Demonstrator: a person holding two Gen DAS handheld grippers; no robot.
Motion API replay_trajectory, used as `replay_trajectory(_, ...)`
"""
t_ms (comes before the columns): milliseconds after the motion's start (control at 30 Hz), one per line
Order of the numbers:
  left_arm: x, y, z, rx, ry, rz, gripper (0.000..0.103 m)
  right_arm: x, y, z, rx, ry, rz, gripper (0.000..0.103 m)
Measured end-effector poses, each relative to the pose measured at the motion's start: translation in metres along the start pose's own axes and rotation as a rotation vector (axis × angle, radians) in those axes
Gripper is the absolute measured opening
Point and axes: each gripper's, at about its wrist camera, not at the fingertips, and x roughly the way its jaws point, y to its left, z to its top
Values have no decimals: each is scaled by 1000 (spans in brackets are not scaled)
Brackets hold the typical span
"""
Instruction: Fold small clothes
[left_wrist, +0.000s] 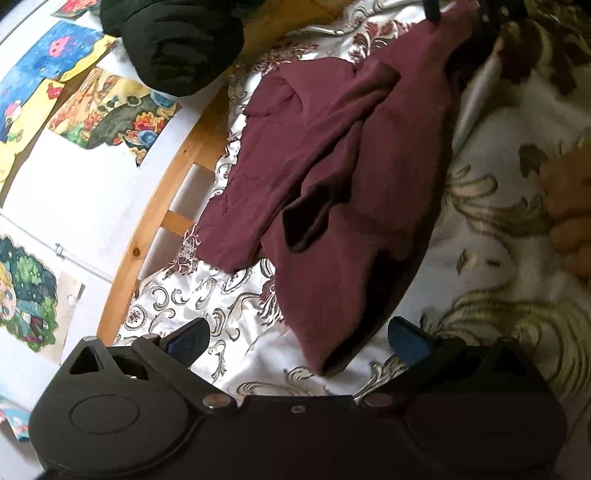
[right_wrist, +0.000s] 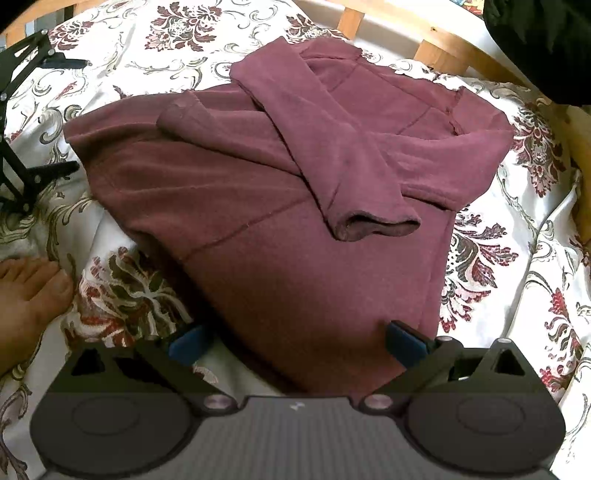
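Left claw (left_wrist: 299, 341): jaws spread wide, blue-padded fingertips (left_wrist: 190, 341) well apart, nothing between them, pointing forward and down. Right claw (right_wrist: 297, 341): jaws also spread wide, blue pads (right_wrist: 404, 345) apart, gripping nothing, angled down. Left claw's black linkage shows at the left edge of the right wrist view. Person's bare foot (right_wrist: 31, 295) at lower left there, toes visible.

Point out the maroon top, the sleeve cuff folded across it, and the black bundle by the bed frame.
maroon top (right_wrist: 280, 280): right wrist view, lower body panel.
sleeve cuff (right_wrist: 376, 225): right wrist view, open end of the crossed sleeve.
black bundle (left_wrist: 177, 40): left wrist view, middle of its rounded front.
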Motion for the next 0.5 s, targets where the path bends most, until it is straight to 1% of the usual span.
replay_trajectory(133,3,-2,0,7,4,27,103,0,2,1,-6,-3,-2,103)
replay_trajectory(200,2,-6,1,31,-15,57,102,0,1,0,-4,-5,-1,103)
replay_trajectory(233,1,-8,2,47,-29,71,101,0,1,0,-3,-5,0,103)
replay_trajectory(333,-1,-14,2,91,-64,82,89,0,1,-1,-8,-7,0,103)
replay_trajectory(367,-2,-15,2,101,-75,77,82,0,1,-2,-17,-8,-3,103)
replay_trajectory(400,-3,-15,2,111,-87,71,78,0,2,-3,-27,-11,-6,103)
replay_trajectory(467,-4,-17,1,128,-103,67,62,1,4,-5,-44,-17,-6,102)
replay_trajectory(500,-4,-16,0,126,-109,61,58,1,4,-5,-48,-20,-5,102)
